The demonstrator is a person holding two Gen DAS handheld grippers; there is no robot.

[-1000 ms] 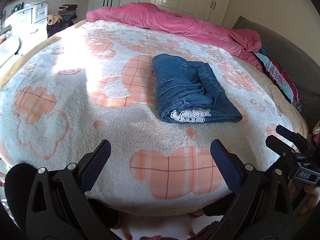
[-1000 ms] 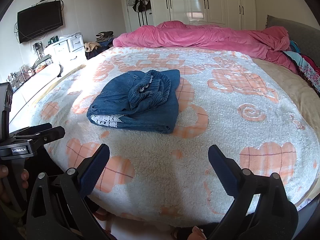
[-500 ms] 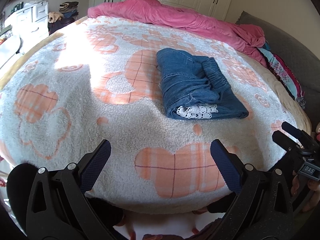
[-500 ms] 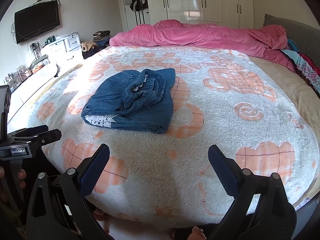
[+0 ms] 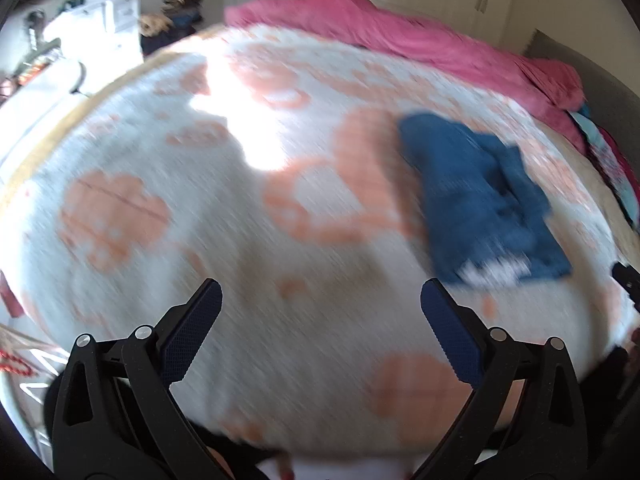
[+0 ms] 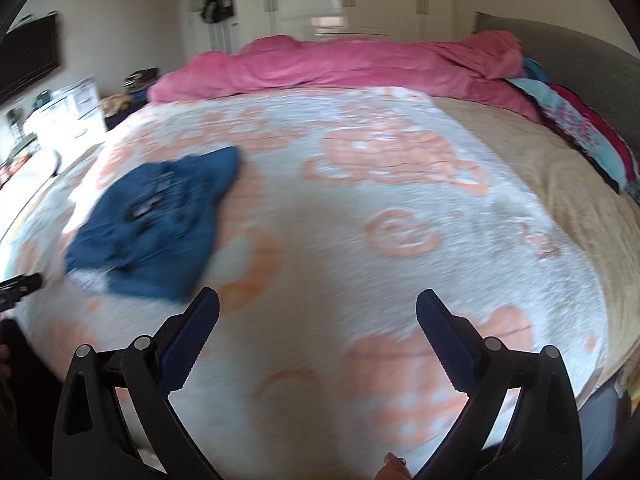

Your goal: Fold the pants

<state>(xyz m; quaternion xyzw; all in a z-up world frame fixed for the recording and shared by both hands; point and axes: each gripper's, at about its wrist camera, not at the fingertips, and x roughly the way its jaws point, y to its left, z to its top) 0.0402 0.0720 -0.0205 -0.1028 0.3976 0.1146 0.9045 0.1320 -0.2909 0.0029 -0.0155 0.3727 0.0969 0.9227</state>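
The folded blue denim pants (image 5: 480,200) lie on the white and orange blanket (image 5: 240,240), with a white lace hem at their near edge. In the right wrist view the pants (image 6: 156,220) sit at the left. Both views are blurred by motion. My left gripper (image 5: 320,320) is open and empty, near the bed's front edge, left of the pants. My right gripper (image 6: 318,328) is open and empty, to the right of the pants and apart from them.
A pink duvet (image 6: 340,68) is bunched along the far side of the bed. Colourful clothes (image 6: 580,128) lie at the right by a grey headboard (image 6: 580,56). White drawers (image 5: 100,28) stand at the left. Wardrobes (image 6: 340,0) line the back wall.
Both grippers have swung apart: the left view turned left, the right view turned right, so the pants slid toward each frame's side. The pants have not moved on the bed.
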